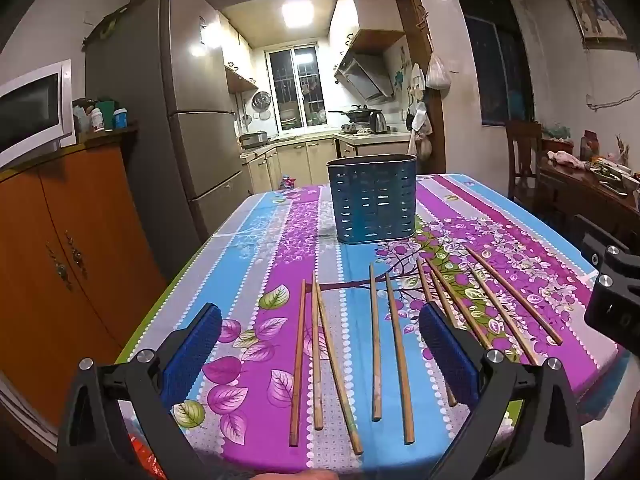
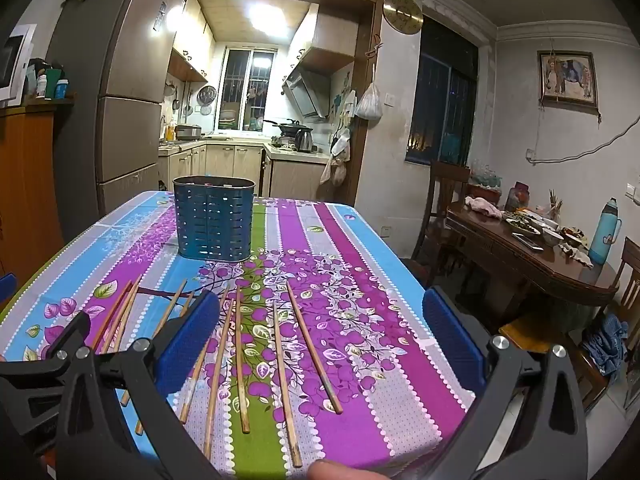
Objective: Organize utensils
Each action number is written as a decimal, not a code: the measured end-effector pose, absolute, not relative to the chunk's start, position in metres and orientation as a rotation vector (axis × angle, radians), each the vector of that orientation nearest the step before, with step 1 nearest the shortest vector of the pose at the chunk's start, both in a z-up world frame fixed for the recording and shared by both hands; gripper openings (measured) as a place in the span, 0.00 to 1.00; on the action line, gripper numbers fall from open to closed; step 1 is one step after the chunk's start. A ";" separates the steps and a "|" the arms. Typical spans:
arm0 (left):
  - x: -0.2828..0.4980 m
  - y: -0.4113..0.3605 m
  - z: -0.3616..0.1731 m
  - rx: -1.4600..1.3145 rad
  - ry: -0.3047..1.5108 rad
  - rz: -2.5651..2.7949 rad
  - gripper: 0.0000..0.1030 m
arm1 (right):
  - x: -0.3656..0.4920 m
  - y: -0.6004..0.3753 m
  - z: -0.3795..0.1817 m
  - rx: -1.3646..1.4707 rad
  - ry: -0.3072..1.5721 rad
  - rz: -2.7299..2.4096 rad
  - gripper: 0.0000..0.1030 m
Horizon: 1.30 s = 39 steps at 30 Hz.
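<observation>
Several wooden chopsticks (image 1: 394, 356) lie loose on the near half of the flowered tablecloth, also spread out in the right wrist view as chopsticks (image 2: 282, 380). A blue slotted utensil holder (image 1: 373, 199) stands upright farther back, mid-table, and shows as the holder (image 2: 213, 218) in the right wrist view. My left gripper (image 1: 320, 340) hovers open above the left chopsticks, nothing between its blue pads (image 1: 192, 354). My right gripper (image 2: 320, 336) hangs open over the right chopsticks, empty. Its black frame (image 1: 614, 300) shows at the left view's right edge.
The table (image 1: 248, 240) has its left edge near an orange cabinet (image 1: 60, 272) and a fridge (image 1: 188, 128). To the right stand a dark wooden dining table (image 2: 552, 264) with dishes and a flask, plus chairs. A kitchen opens behind.
</observation>
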<state>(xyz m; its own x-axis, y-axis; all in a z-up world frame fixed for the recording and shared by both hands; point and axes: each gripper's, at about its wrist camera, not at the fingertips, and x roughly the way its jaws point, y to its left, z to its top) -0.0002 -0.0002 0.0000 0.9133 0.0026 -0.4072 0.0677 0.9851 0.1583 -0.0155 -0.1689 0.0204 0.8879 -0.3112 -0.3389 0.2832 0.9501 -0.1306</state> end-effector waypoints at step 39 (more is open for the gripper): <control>0.007 0.004 -0.008 0.170 0.463 -0.014 0.96 | -0.014 -0.170 0.020 -0.083 0.371 -0.309 0.95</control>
<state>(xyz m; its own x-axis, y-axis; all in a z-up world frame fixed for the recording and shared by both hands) 0.0066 0.0044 -0.0079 0.8951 0.0254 -0.4452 0.0517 0.9857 0.1603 -0.0139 -0.1705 0.0204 0.8857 -0.3117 -0.3441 0.2816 0.9499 -0.1356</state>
